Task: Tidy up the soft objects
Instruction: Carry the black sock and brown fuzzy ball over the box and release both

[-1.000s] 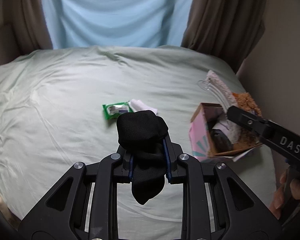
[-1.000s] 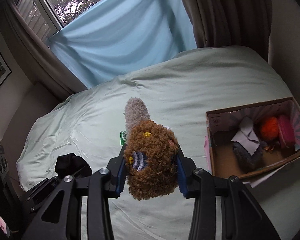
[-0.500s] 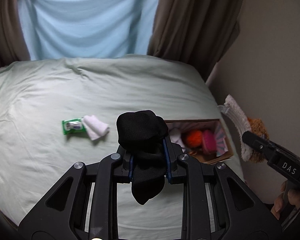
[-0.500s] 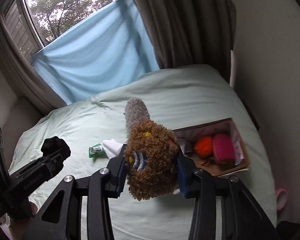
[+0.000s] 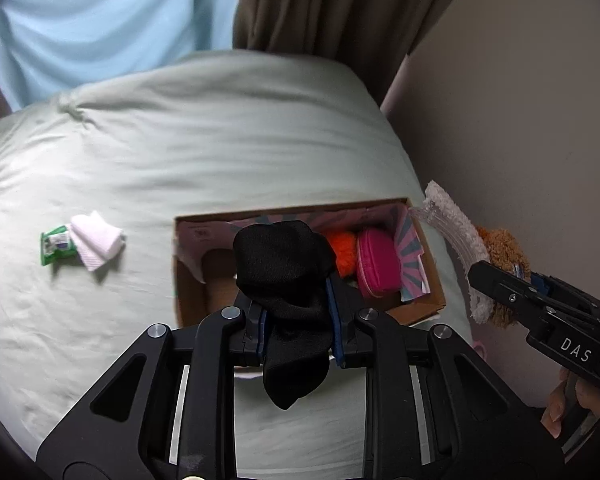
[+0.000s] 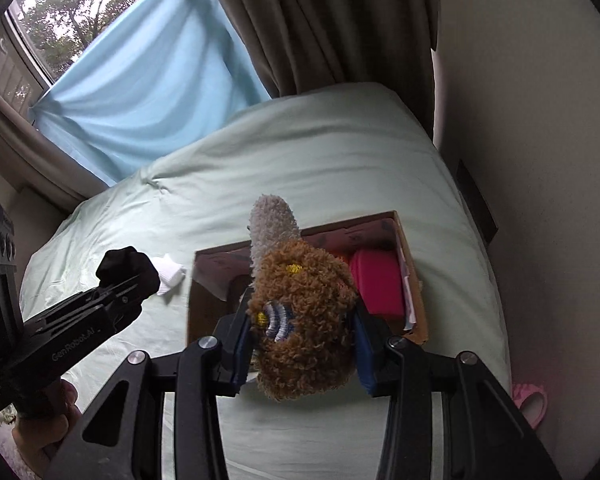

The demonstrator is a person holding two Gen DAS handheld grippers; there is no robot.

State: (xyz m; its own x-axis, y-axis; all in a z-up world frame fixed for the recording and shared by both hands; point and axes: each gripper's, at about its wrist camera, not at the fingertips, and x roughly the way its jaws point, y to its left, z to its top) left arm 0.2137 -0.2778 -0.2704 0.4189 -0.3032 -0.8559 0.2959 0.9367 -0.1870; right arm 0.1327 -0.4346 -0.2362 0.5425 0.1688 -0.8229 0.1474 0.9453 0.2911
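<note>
Between the blue pads of our left gripper (image 5: 298, 316) we still pinch the black sock (image 5: 286, 276), fingers closed tight on its middle, its toe hanging below the jaws and its bunched top rising in front of the lens. Our right gripper (image 6: 302, 340) likewise stays clamped on the brown curly plush toy (image 6: 300, 320), whose pale fuzzy end (image 6: 274, 232) points up and away.

Just beyond both loads lies the cardboard box (image 5: 430, 276) on the pale green bedsheet (image 5: 220, 140). Half a second ago it sat off to the right in both wrist views; now it lies straight ahead, so both grippers have swung toward it and hang above its opening. Inside, the orange fluffy ball (image 5: 346, 254) and the pink pouch (image 5: 378, 264) rest side by side at the right end.

Farther left on the sheet, well apart from the box, the folded white cloth (image 5: 96, 244) lies touching the green packet (image 5: 56, 245), unmoved. Beyond the bed hang the brown curtain (image 5: 332, 12) and the light blue drape (image 5: 100, 20).
</note>
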